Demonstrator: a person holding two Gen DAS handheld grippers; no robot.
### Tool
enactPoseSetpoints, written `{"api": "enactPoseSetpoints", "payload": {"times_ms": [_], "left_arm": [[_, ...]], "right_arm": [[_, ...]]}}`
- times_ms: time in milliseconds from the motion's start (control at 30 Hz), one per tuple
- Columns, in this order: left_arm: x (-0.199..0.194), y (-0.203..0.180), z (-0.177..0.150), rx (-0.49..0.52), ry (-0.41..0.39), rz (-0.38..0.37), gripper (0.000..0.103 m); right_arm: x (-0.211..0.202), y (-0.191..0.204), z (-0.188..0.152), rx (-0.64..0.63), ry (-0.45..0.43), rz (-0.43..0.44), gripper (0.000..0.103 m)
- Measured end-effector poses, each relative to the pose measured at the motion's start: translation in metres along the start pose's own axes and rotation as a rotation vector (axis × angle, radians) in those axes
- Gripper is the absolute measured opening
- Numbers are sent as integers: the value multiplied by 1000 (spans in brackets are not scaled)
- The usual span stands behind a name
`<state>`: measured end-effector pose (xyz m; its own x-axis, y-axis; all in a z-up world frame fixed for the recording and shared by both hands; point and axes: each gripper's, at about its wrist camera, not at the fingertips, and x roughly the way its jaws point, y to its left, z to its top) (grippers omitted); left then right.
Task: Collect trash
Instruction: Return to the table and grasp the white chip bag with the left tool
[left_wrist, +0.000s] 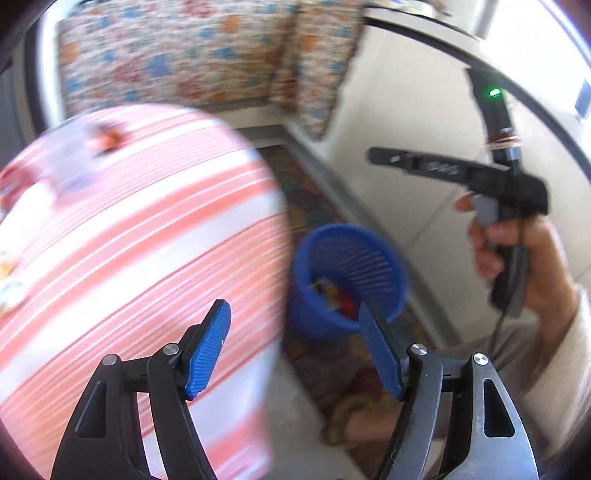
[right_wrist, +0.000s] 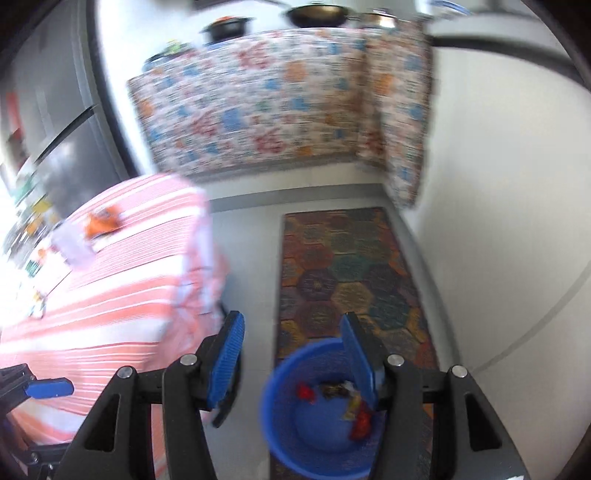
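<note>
On my left wrist view, the blue bin (left_wrist: 347, 280) sits centre-right on the floor, holding blurred red and yellow wrappers (left_wrist: 334, 295). My left gripper (left_wrist: 295, 347) is spread with nothing between its pads. Orange trash (left_wrist: 109, 138) lies upper left on the striped tablecloth (left_wrist: 140, 240).

On my right wrist view, the bin (right_wrist: 317, 410) is at bottom centre, holding red and yellow scraps (right_wrist: 354, 410). My right gripper (right_wrist: 295, 365) stands apart, empty. An orange wrapper (right_wrist: 101, 221) lies on the cloth at left.
</note>
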<state>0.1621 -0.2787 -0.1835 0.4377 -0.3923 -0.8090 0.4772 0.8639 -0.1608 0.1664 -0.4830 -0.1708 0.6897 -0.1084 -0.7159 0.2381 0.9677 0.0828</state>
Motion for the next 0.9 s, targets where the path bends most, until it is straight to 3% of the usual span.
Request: {"api": "enactPoseSetpoints", "payload": {"times_ms": [267, 400, 700, 900], "left_arm": [[-48, 111, -42, -228, -46, 227, 74], [-61, 148, -48, -305, -91, 312, 76], [-58, 198, -22, -389, -157, 354, 88], [-37, 230, -1, -462, -133, 377, 88]], "right_arm": [[16, 151, -8, -263, 55, 241, 56], [28, 209, -25, -395, 96, 267, 56], [41, 250, -38, -450, 135, 270, 56], [46, 254, -37, -451, 137, 270, 56]]}}
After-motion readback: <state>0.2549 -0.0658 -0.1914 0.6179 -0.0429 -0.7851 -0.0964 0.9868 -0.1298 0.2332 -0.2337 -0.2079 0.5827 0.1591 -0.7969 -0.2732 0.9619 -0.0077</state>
